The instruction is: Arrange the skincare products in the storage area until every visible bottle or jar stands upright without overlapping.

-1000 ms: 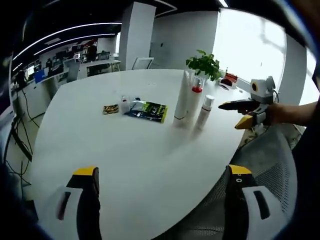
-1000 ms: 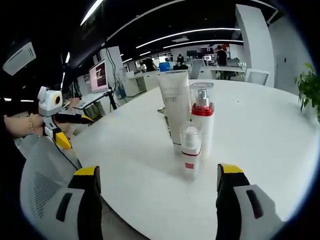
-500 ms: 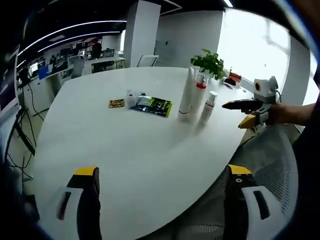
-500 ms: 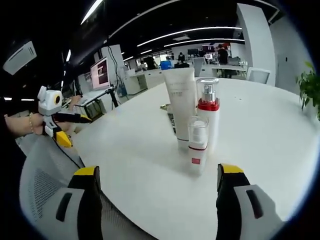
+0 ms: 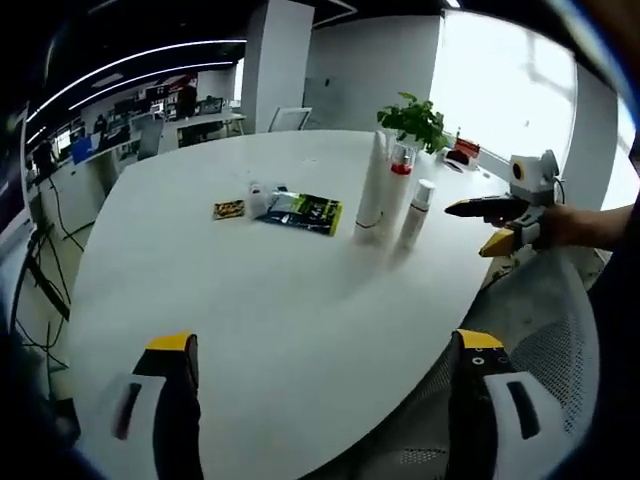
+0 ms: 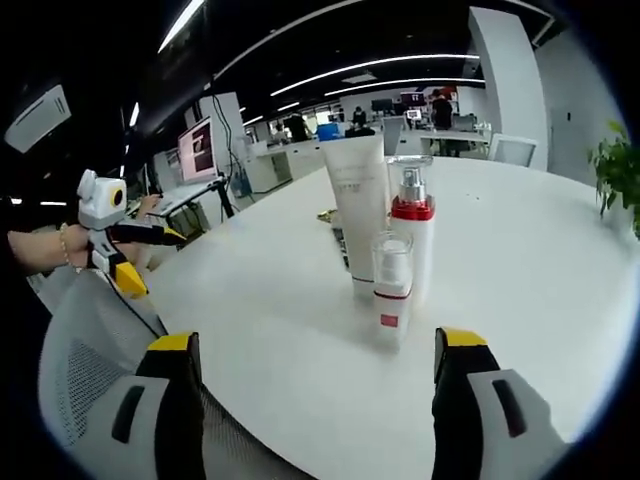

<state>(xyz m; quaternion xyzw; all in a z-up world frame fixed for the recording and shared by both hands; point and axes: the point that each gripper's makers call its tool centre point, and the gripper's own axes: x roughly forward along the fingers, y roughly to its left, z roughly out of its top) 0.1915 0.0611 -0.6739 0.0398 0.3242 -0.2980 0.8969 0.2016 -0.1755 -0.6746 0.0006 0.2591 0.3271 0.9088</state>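
Note:
Three skincare products stand upright and close together on the white table (image 5: 250,290): a tall white tube (image 5: 372,190), a pump bottle with a red collar (image 5: 398,190) and a small white bottle (image 5: 415,212). The right gripper view has them just ahead: the tube (image 6: 358,215), the pump bottle (image 6: 412,245) and the small bottle (image 6: 392,290). A small white item (image 5: 258,198) lies by a green sachet (image 5: 300,212). My left gripper (image 5: 325,345) is open over the near table edge. My right gripper (image 6: 315,345) is open, a short way from the small bottle.
A brown packet (image 5: 228,210) lies left of the sachet. A potted plant (image 5: 415,120) stands behind the bottles. A grey mesh chair (image 5: 540,320) sits under the table edge. A hand holds the right gripper (image 5: 500,210) off the table's right rim; the left gripper (image 6: 125,240) is at the left.
Both views have shifted slightly with the hands. The bottles, sachet and packet stay where they were, and both grippers remain open and empty.

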